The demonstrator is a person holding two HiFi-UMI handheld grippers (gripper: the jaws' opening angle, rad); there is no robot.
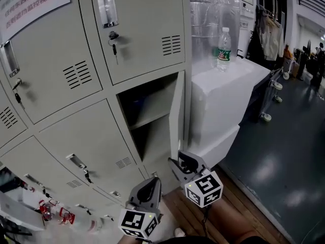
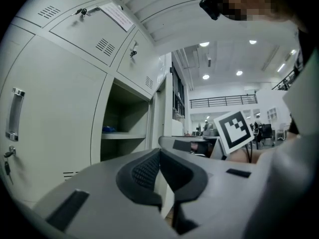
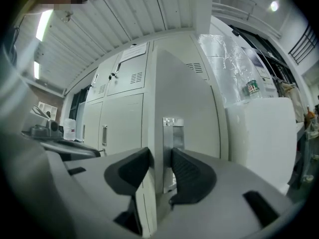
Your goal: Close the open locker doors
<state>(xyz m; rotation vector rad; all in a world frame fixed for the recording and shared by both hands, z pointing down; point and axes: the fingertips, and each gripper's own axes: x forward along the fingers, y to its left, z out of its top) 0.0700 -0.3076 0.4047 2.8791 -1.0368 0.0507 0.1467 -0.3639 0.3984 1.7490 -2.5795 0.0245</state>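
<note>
Head view: right tongs [image 1: 175,161] point level at the lower end of the open locker door [image 1: 176,111], which stands edge-on straight ahead of them. The open compartment [image 1: 147,113] lies ahead and to their left, and the left tongs [image 1: 154,182] sit just behind and left of the right pair, clear of the door. Right gripper view: jaws fairly wide, the door's free edge between the pads with a gap at one pad, its handle plate [image 3: 173,133] just beyond them. Left gripper view: jaws drawn together at the tips, nothing held, the open compartment ahead to their left.
</note>
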